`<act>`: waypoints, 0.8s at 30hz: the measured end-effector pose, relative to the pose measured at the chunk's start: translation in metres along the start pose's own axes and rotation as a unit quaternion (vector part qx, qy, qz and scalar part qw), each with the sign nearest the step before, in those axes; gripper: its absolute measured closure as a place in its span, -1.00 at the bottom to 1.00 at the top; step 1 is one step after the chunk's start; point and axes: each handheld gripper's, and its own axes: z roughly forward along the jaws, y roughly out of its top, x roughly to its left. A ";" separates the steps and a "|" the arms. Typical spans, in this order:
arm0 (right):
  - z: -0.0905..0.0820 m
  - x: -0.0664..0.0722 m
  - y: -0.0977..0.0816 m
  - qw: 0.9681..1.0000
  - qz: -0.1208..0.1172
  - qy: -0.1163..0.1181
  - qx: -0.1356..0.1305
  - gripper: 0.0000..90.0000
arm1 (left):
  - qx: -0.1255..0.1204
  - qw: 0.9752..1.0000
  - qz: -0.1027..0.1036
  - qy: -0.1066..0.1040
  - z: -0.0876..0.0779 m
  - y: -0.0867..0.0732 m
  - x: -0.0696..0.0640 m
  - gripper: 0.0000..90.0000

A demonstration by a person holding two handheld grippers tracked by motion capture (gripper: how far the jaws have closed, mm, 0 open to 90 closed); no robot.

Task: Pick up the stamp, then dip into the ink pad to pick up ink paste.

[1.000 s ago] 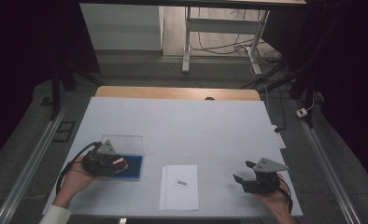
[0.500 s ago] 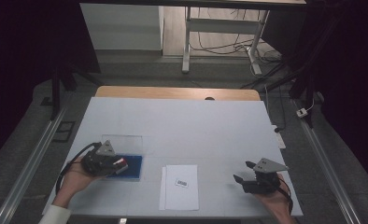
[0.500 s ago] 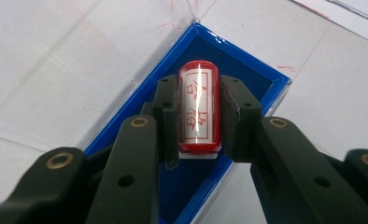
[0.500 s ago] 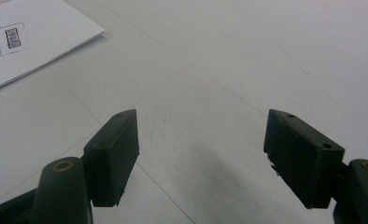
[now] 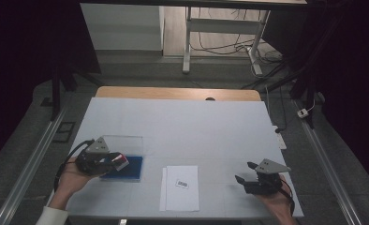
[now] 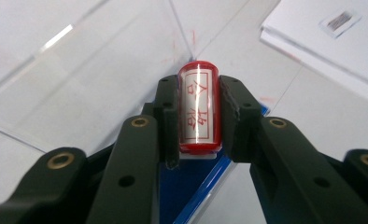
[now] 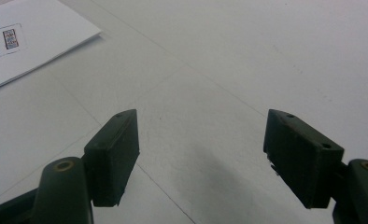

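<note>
My left gripper (image 5: 118, 161) is shut on a small red-capped cylindrical stamp (image 6: 198, 112) with red characters on its white label; both pads press its sides. It hovers over a blue ink pad (image 5: 129, 169) whose clear lid (image 5: 121, 142) lies open behind it. In the left gripper view the blue pad (image 6: 187, 186) sits just under the jaws. A stack of white paper (image 5: 180, 192) with a barcode label (image 5: 182, 183) lies at the table's front middle. My right gripper (image 5: 245, 172) stands open near the front right, with nothing between its fingers (image 7: 114, 154).
The white table top (image 5: 196, 126) stretches behind the objects, with a wooden strip along its far edge. The paper stack (image 7: 28, 42) lies left of the right gripper. Metal rails run down both sides of the table; a desk frame and cables stand beyond.
</note>
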 end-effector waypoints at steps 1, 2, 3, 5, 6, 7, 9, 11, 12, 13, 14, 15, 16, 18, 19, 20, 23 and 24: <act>0.000 0.000 0.000 1.000 0.000 0.003 0.000 -0.42 | -0.004 1.000 -0.001 -0.002 -0.001 0.000 0.000 0.56; 0.000 0.000 0.000 1.000 0.000 0.003 0.000 -0.42 | -0.006 1.000 0.000 -0.002 -0.003 0.001 -0.001 0.56; 0.001 0.000 0.000 1.000 0.000 0.003 0.000 -0.42 | -0.009 1.000 -0.001 -0.001 -0.004 0.002 -0.001 0.56; 0.001 0.001 0.000 1.000 -0.001 0.004 0.000 -0.42 | -0.014 1.000 -0.002 0.000 -0.007 0.003 -0.002 0.56; 0.001 0.001 0.000 1.000 -0.001 0.005 0.000 -0.42 | -0.016 1.000 -0.001 0.001 -0.009 0.003 -0.002 0.56; 0.001 0.001 0.000 1.000 0.000 0.003 0.000 -0.42 | -0.019 1.000 -0.001 0.003 -0.010 0.004 -0.003 0.56; 0.001 0.001 0.000 1.000 -0.001 0.003 0.000 -0.42 | -0.027 1.000 -0.005 0.002 -0.013 0.005 -0.003 0.56; 0.001 0.001 0.000 1.000 -0.001 0.003 0.000 -0.42 | -0.032 0.999 -0.007 0.002 -0.017 0.005 -0.003 0.56; 0.001 0.001 0.000 1.000 -0.001 0.003 0.000 -0.42 | -0.035 0.999 -0.008 0.004 -0.018 0.005 -0.003 0.56; 0.001 0.001 0.000 1.000 -0.001 0.003 0.000 -0.42 | -0.037 0.999 -0.011 0.005 -0.020 0.006 -0.003 0.56; 0.001 0.001 0.000 1.000 0.000 0.004 -0.002 -0.41 | -0.040 0.999 -0.013 0.004 -0.021 0.006 -0.003 0.56; 0.001 0.001 0.000 1.000 0.000 0.004 -0.002 -0.41 | -0.042 0.999 -0.015 0.004 -0.023 0.006 -0.003 0.56; 0.001 0.001 0.001 1.000 0.000 0.004 -0.003 -0.41 | -0.042 0.999 -0.017 0.005 -0.024 0.006 -0.003 0.56; 0.001 0.002 0.001 1.000 0.000 0.004 -0.002 -0.41 | -0.039 0.999 -0.020 0.008 -0.024 0.006 -0.002 0.56; 0.001 0.002 0.002 1.000 0.000 0.005 -0.003 -0.41 | -0.035 0.999 -0.020 0.010 -0.024 0.006 -0.002 0.56; 0.001 0.002 0.002 1.000 -0.001 0.004 -0.002 -0.41 | -0.029 0.999 -0.020 0.012 -0.023 0.006 -0.002 0.56; 0.002 0.003 0.003 1.000 0.000 0.005 -0.001 -0.41 | -0.011 1.000 -0.020 0.015 -0.017 0.005 -0.001 0.56; 0.003 0.003 0.002 1.000 0.000 0.006 -0.002 -0.41 | -0.004 1.000 -0.019 0.015 -0.015 0.005 0.000 0.56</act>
